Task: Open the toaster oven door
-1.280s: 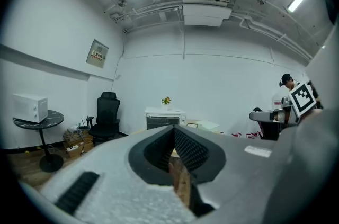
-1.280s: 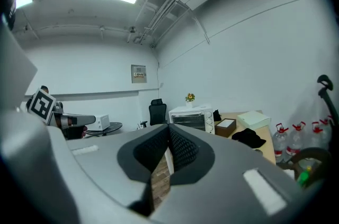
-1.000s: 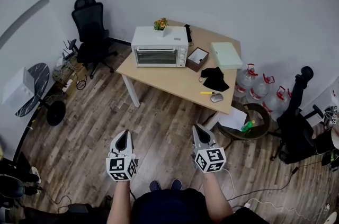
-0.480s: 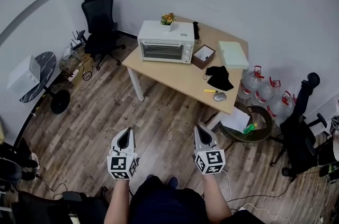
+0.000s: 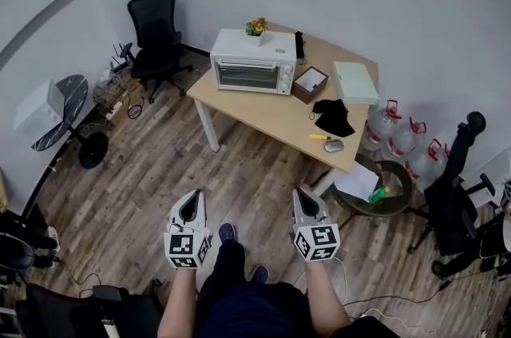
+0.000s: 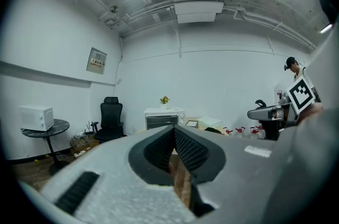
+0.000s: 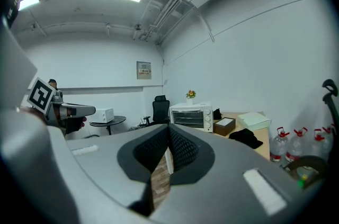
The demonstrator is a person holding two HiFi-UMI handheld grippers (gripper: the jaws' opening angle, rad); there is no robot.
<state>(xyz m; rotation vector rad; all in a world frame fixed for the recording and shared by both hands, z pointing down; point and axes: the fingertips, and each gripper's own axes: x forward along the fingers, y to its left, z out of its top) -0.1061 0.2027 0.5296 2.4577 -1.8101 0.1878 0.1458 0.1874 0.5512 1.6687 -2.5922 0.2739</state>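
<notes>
— What kind of room is it, and on what does the oven stand?

— It is an office room with white walls and a wooden floor [image 5: 152, 169]. A light wooden table [image 5: 271, 117] stands near the far wall. The white toaster oven [image 5: 253, 57] sits at the left end of this table. Its door [image 5: 244, 76] is closed and faces the person. A small flower pot [image 5: 256, 26] stands on top of the oven. To the right of the oven lie a small brown box [image 5: 310, 83], a flat pale box [image 5: 354, 82], a black cloth [image 5: 330, 117], a yellow pen [image 5: 316, 138] and a mouse [image 5: 334, 145]. A black office chair [image 5: 156, 25] is at the left of the table, and water bottles [image 5: 399, 138] stand on the floor at its right.

— And where are the two grippers relative to the oven?

— Both are well apart from it, low over the floor, just in front of the person. The left gripper [image 5: 189, 200] and the right gripper [image 5: 304, 197] are side by side and point toward the table. The oven is far ahead of them, roughly between their two lines. In the left gripper view it shows directly above the jaws, and in the right gripper view a little to the right of them.

— How do the jaws stand?

— On each gripper the jaws are closed together. Only a narrow slit shows between the dark pads, with floor boards behind it. Nothing is held in either one.
</notes>
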